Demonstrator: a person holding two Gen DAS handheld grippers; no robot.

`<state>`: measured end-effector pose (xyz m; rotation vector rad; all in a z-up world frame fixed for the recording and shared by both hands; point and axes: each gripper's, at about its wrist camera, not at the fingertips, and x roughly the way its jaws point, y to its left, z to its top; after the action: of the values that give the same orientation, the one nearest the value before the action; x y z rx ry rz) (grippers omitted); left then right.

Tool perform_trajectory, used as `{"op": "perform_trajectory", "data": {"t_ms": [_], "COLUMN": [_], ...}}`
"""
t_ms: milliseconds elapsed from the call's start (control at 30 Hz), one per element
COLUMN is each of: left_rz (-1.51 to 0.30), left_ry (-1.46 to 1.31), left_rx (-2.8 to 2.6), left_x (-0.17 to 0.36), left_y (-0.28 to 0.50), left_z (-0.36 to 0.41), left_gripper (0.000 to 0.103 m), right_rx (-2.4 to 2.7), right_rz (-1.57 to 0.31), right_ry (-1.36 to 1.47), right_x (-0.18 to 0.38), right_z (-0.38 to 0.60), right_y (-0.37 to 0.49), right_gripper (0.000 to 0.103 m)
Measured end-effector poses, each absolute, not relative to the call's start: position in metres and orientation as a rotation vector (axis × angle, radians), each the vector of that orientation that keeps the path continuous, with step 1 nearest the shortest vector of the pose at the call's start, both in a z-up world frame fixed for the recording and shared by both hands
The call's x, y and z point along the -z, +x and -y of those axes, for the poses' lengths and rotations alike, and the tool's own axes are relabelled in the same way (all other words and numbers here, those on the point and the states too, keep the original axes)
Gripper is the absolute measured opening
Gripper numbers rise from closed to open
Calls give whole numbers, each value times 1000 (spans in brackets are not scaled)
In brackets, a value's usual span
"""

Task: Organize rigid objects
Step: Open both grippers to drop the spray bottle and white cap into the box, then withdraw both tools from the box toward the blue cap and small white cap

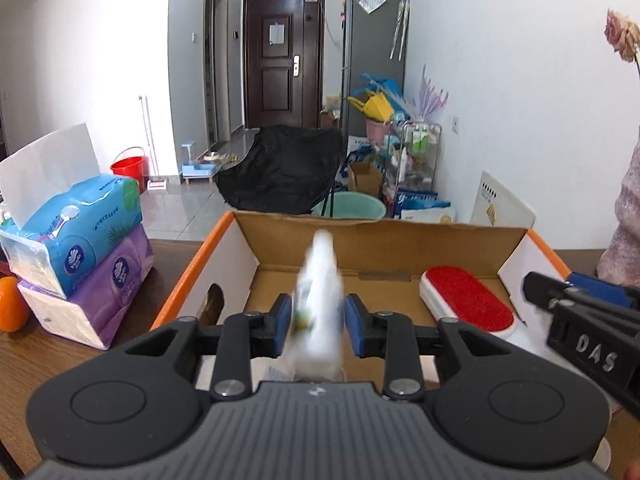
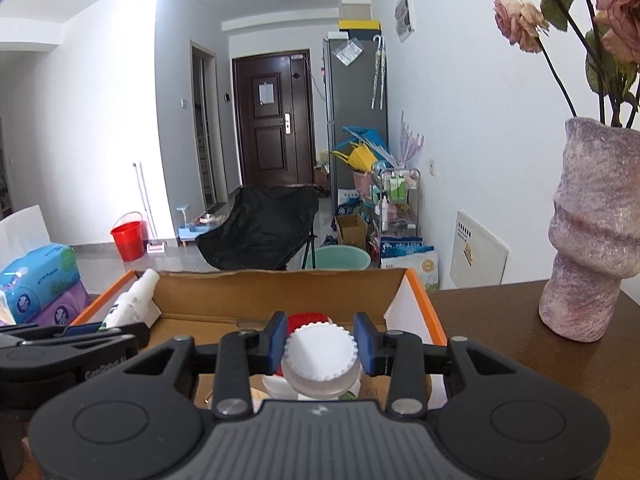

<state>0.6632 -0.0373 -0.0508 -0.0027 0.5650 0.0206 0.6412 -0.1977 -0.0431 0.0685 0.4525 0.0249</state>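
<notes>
Where the open box (image 1: 188,280) sits ahead of both grippers, one blurred white bottle (image 1: 320,300) stands between the left gripper (image 1: 316,322) pads, seemingly loose. One red brush (image 1: 468,304), lying right of it, shows whole only there. The right gripper (image 2: 322,340) clasps one white-capped jar (image 2: 320,364); only its view shows the vase (image 2: 588,240).

1. A lived-in flat: a dark wooden entrance door (image 2: 273,118) closes a white-walled hallway with a tiled floor.
2. A grey refrigerator (image 2: 356,116) stands beside the door, an umbrella (image 2: 379,72) hanging on it, household clutter piled below.
3. A red bucket (image 2: 127,236), a black folding chair (image 2: 260,232) and a teal bin (image 2: 340,258) occupy the floor.
4. Tissue packs (image 1: 80,236) and a vase (image 2: 588,232) of dried roses rest on the brown tabletop (image 2: 500,320).
</notes>
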Motion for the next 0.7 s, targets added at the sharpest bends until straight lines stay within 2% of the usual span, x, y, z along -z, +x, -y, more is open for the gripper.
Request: {"op": "perform_trajectory", "data": {"t_ms": [33, 67, 100, 133, 200, 233, 300, 367, 700], "left_rz": [-566, -563, -554, -543, -535, -533, -526, -537, -545], "left_ry": [-7, -16, -20, -20, -16, -17, -20, -26, -37], "left_rx": [-25, -35, -43, -47, -51, -57, -68, -67, -65], "left_x": [51, 50, 49, 48, 45, 44, 43, 41, 41], "left_y": [663, 662, 661, 659, 658, 657, 656, 657, 655], "left_z": [36, 34, 32, 31, 30, 30, 29, 28, 25], "left_gripper": [58, 77, 85, 89, 94, 101, 103, 103, 103], "right_rx": [-12, 0, 14, 29, 43, 43, 45, 46, 32], "right_rz": [-456, -464, -466, -458, -444, -443, -437, -431, -432], "right_ry": [69, 71, 78, 87, 90, 95, 110, 109, 103], "right_x": [43, 42, 41, 40, 37, 36, 34, 32, 30], "right_z": [199, 200, 203, 205, 207, 209, 212, 213, 210], "right_y": [642, 643, 642, 641, 639, 638, 637, 637, 633], "right_gripper": [42, 60, 78, 85, 89, 90, 100, 103, 103]}}
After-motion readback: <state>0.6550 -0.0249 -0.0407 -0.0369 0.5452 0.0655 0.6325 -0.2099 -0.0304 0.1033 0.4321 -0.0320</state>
